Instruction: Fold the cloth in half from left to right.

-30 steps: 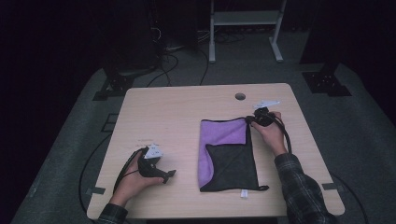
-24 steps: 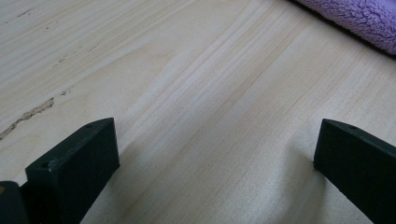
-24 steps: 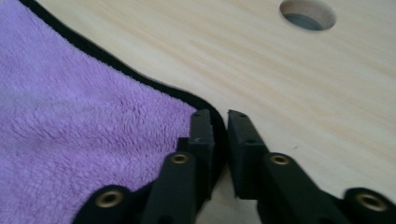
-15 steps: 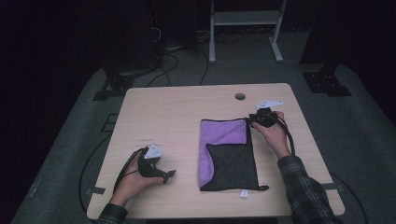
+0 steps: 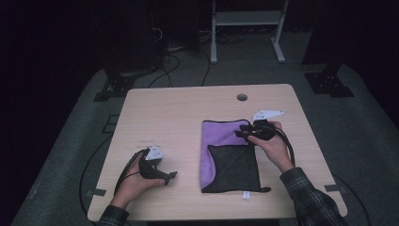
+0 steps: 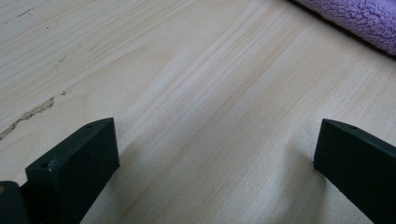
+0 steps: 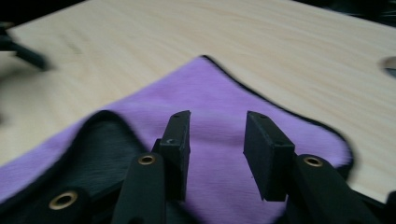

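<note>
A cloth (image 5: 220,134), purple on one face and black on the other, lies flat on the right half of the wooden table (image 5: 179,113). Its black side is folded up over the near part (image 5: 235,167). My right gripper (image 5: 241,133) hovers just above the cloth's far right area. In the right gripper view its jaws (image 7: 217,135) have just been opening, with nothing between them and the purple cloth (image 7: 201,88) below. My left gripper (image 5: 168,178) rests on the table at the near left. It stands wide open (image 6: 215,158) over bare wood, and the cloth's purple edge (image 6: 359,18) lies farther off.
A round cable hole (image 5: 242,97) sits in the table near its far edge. Beyond the table, a white frame stand (image 5: 244,19) and cables lie on the dark floor. A cable trails from each gripper off the near table edge.
The right gripper has opened, lifted a little, and shifted left and toward the person from the cloth's far right corner. The left gripper has not moved.
</note>
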Motion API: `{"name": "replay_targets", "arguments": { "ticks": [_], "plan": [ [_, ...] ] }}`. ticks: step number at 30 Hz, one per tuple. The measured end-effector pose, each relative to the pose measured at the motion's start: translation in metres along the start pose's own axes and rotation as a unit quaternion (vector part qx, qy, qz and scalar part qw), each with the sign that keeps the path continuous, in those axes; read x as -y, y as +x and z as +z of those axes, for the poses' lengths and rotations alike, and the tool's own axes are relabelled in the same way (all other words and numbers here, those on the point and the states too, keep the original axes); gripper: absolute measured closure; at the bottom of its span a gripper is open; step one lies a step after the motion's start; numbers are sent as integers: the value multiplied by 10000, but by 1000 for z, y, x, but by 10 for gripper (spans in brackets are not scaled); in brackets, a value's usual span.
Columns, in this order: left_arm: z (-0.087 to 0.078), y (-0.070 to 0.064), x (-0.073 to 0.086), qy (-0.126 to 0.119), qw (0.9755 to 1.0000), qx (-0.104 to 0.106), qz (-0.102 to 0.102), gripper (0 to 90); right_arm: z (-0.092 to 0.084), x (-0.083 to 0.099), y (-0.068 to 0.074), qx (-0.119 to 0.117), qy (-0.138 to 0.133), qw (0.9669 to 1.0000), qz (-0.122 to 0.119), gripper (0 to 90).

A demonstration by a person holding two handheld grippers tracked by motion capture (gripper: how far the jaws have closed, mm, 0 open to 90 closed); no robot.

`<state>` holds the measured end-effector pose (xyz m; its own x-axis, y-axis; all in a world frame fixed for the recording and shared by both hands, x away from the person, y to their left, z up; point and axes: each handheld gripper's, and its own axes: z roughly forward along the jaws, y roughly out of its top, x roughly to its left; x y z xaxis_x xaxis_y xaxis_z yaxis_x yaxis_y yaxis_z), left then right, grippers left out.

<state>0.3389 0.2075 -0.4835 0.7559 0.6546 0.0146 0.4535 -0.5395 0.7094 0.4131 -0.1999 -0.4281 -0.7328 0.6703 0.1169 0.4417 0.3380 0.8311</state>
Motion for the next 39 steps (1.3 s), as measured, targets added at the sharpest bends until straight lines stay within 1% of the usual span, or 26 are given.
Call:
{"name": "replay_targets", "arguments": {
  "ticks": [2,3,7,9,11,12,14,16,17,20,24,25,27,28,29,30,34,36,39],
  "plan": [
    [0,0,0,0,10000,-1,-1,0,2,1,10,-139,28,9999,-96,586],
    [0,0,0,2,10000,0,0,0,3,2,16,-274,21,9996,-72,584],
    [0,0,0,-12,10000,1,-16,0,10,2,31,-496,92,9986,-159,562],
    [0,0,0,-14,10000,0,-18,0,18,0,37,-615,130,9979,-156,558],
    [0,0,0,-3,10000,-1,-4,0,26,-1,41,-654,163,9975,-198,558],
    [0,0,0,-2,10000,-1,-3,0,31,-2,43,-700,155,9972,-192,558],
    [0,0,0,-2,10000,0,-1,0,41,-3,47,-763,221,9967,-171,548],
    [0,0,0,-5,10000,-1,-3,0,51,-3,51,-850,294,9959,-120,517],
    [0,0,0,-3,10000,-1,1,0,57,-3,53,-869,335,9955,-153,500],
    [0,0,0,-12,10000,-3,-3,0,71,1,58,-886,493,9947,-189,467],
    [0,0,0,-14,10000,-3,-3,0,84,5,63,-866,679,9936,-254,457],
    [0,0,0,-11,10000,-3,1,0,87,6,66,-827,731,9932,-367,472],
    [0,0,0,-12,10000,-3,-1,0,87,7,70,-702,750,9931,-566,495],
    [0,0,0,-14,10000,-2,-4,0,87,8,72,-640,754,9930,-645,523],
    [0,0,0,-15,10000,-4,-4,0,86,7,74,-581,762,9927,-734,575],
    [0,0,0,-11,10000,-3,0,0,85,8,75,-590,754,9925,-765,616],
    [0,0,0,-10,10000,-3,2,0,85,9,76,-705,745,9919,-745,759],
    [0,0,0,-12,10000,-4,-2,0,83,8,77,-716,734,9918,-761,801],
    [0,0,0,-12,10000,-2,-1,0,79,7,76,-758,691,9923,-699,825]
  ]
}}
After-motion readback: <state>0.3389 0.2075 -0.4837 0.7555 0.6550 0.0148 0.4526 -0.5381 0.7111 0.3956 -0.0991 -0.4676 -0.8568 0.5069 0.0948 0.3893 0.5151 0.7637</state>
